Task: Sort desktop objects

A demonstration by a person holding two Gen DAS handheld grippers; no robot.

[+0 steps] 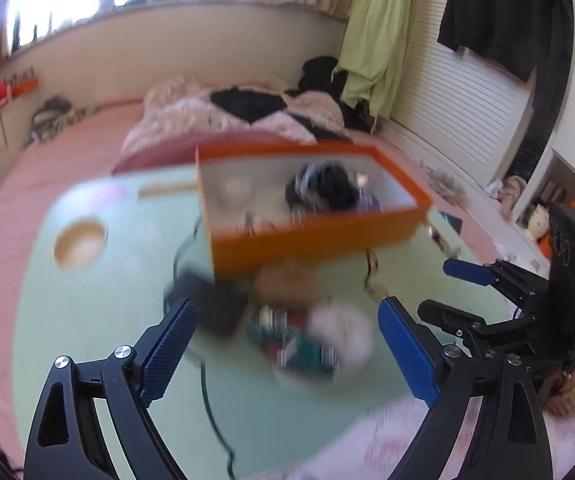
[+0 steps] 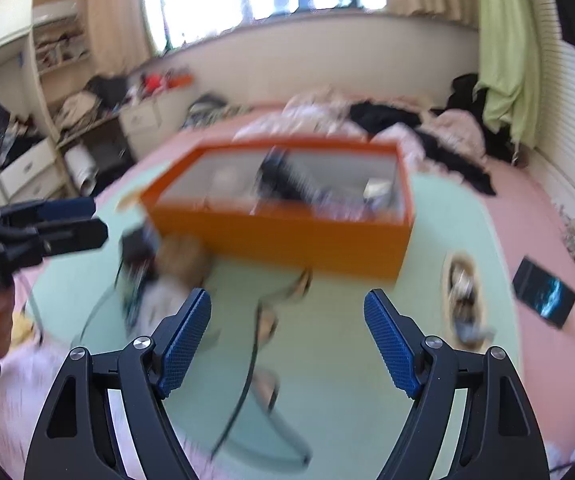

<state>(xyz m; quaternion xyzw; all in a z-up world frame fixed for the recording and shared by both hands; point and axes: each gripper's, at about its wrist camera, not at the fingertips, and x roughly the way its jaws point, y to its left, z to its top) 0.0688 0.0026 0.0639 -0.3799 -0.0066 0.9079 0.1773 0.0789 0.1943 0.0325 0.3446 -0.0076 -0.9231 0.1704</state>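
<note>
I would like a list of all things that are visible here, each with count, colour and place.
box: one, orange, open, on the green table, blurred dark items inside.
table: one, pale green, on the pink bed.
round recess: one, tan, in the table's left part.
cable: one, black, across the table.
small items: several, too blurred to name, in front of the box.
phone: one, black, on the pink sheet right of the table.
green cloth: one, hanging at right.
left tongs: blue pads, open, empty.
right tongs: blue pads, open, empty.
</note>
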